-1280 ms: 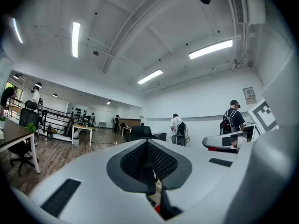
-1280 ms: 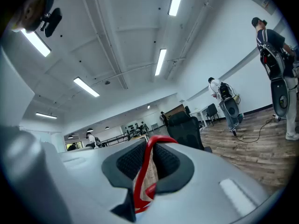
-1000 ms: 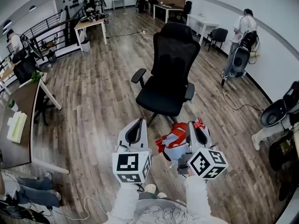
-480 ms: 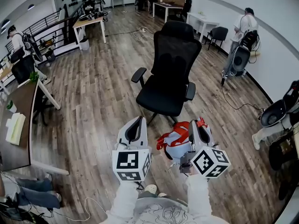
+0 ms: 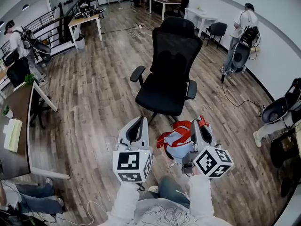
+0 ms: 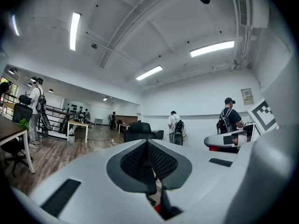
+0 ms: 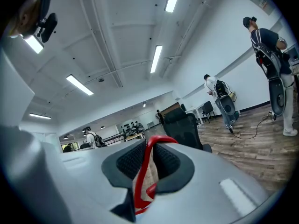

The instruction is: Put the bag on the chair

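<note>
One stride is underway: a knee (image 5: 170, 190) now shows just behind the two tools where a second ago there was none, and the floorboards slide back beneath the carrier. The chair (image 5: 162, 94) sits a touch nearer, ahead of the tool tips. So the approach is on, not the drop, and the bag (image 5: 177, 139) is not yet over the seat.

The bag's own place hasn't changed. It hangs off the floor on the inner side of the right tool (image 5: 198, 126), between the two tools, with the chair's base just beyond it. The right tool is clamped on the bag's red handle (image 7: 142, 172), and the strap loops up out of the closed jaws with the chair dead ahead past the tips. The left tool (image 5: 137, 127) rides alongside, jaws pressed together on nothing, taking no part in the carry.

Both forearms reach out low and level. The tools run parallel, tips aimed at the chair, marker cubes back toward the body. My read: it needs a lift and a forward reach to clear the seat edge.
</note>
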Demonstrator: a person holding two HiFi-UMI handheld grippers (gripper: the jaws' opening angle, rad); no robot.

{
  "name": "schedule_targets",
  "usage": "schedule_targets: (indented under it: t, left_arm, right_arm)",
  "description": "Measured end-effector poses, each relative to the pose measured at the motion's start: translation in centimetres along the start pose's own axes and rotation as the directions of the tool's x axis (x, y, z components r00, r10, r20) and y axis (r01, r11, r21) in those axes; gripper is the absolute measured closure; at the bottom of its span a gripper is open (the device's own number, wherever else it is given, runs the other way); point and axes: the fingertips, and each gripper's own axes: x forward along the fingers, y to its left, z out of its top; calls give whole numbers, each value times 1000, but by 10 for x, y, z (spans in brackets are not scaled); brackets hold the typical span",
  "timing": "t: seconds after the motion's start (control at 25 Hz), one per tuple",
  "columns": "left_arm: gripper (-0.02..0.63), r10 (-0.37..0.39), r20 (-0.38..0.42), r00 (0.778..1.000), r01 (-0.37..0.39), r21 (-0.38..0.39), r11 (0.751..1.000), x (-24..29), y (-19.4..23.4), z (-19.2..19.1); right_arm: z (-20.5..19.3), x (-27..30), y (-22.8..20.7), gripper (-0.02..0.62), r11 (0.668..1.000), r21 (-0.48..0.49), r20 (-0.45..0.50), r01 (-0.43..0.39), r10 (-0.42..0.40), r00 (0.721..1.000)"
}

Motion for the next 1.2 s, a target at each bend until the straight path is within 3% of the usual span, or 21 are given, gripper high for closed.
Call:
schedule_targets:
  t: [0.44, 1.2]
  left_arm:
    - [601, 40, -27, 999, -41, -9, 999, 72, 34, -11]
    - [601, 112, -2, 994, -112, 3, 994, 302, 46, 20]
  right_arm:
    - [-5, 79, -24, 537, 999, 25, -39, -22, 23, 999]
    - [52, 297, -113, 537, 988, -5, -96, -153, 152, 984]
